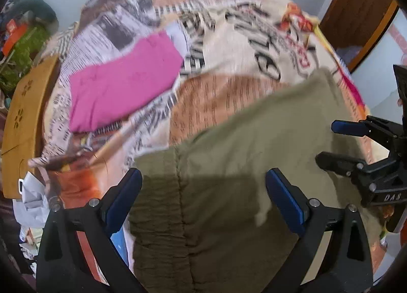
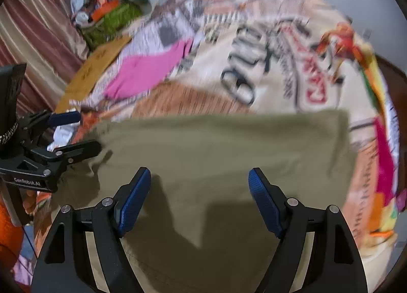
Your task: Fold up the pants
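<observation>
Olive-green pants (image 1: pixel 229 165) lie flat on a bed covered with a printed sheet (image 1: pixel 229 46); they also show in the right wrist view (image 2: pixel 216 153). My left gripper (image 1: pixel 203 178) is open and hovers over the pants' elastic waistband end, holding nothing. My right gripper (image 2: pixel 199 178) is open above the middle of the pants, holding nothing. The right gripper shows at the right edge of the left wrist view (image 1: pixel 328 140), open. The left gripper shows at the left of the right wrist view (image 2: pixel 78 132), open.
A folded pink garment (image 1: pixel 122 84) lies farther back on the sheet, also in the right wrist view (image 2: pixel 147 71). A yellow-brown headboard (image 1: pixel 23 120) and a clutter pile (image 1: pixel 25 38) stand at left. A wooden door (image 1: pixel 356 13) is at the right.
</observation>
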`<state>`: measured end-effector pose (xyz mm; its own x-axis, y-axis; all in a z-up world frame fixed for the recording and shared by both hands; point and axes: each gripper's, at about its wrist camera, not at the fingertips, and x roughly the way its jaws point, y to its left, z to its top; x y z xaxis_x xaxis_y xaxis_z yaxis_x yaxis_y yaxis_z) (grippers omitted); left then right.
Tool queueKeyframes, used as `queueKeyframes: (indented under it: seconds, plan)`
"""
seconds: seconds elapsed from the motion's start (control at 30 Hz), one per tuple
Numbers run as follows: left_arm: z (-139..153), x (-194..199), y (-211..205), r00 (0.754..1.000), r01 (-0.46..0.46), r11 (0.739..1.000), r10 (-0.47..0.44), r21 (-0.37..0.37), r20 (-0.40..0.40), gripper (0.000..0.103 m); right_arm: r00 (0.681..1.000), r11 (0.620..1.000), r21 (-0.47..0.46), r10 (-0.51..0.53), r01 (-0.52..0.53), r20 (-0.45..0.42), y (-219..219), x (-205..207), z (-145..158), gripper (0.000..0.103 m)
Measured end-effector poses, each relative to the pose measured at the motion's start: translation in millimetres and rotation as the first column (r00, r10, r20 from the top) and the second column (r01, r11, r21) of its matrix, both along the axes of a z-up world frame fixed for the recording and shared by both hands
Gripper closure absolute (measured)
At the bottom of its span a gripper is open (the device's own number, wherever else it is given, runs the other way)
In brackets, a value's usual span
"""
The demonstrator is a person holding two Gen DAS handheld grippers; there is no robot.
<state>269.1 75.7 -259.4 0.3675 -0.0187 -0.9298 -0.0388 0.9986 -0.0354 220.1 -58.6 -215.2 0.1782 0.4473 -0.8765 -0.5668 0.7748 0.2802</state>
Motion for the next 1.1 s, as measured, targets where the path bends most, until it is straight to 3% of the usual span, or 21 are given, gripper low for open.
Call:
queueKeyframes:
  seconds: [0.17,0.77,1.1]
  plan:
    - [-16,-8,1,1.000,-0.005,1.000,0.005,-0.003,-0.020,0.003,0.999,0.999,-0.048,0.017,-0.018,-0.036,3,-11,-18,0.025]
    - [4,-72,3,0.998,-0.050,0.996,0.047,0.074,0.039,0.003,0.998,0.997,-0.050,-0.059,0.058,-0.025,-48,-65,2,0.021]
    - [21,-98,15,0.992,-0.111,0.993,0.108,0.044,0.064,0.003,0.994,0.993,-0.036,-0.110,0.110,-0.002,-57,-85,13,0.021]
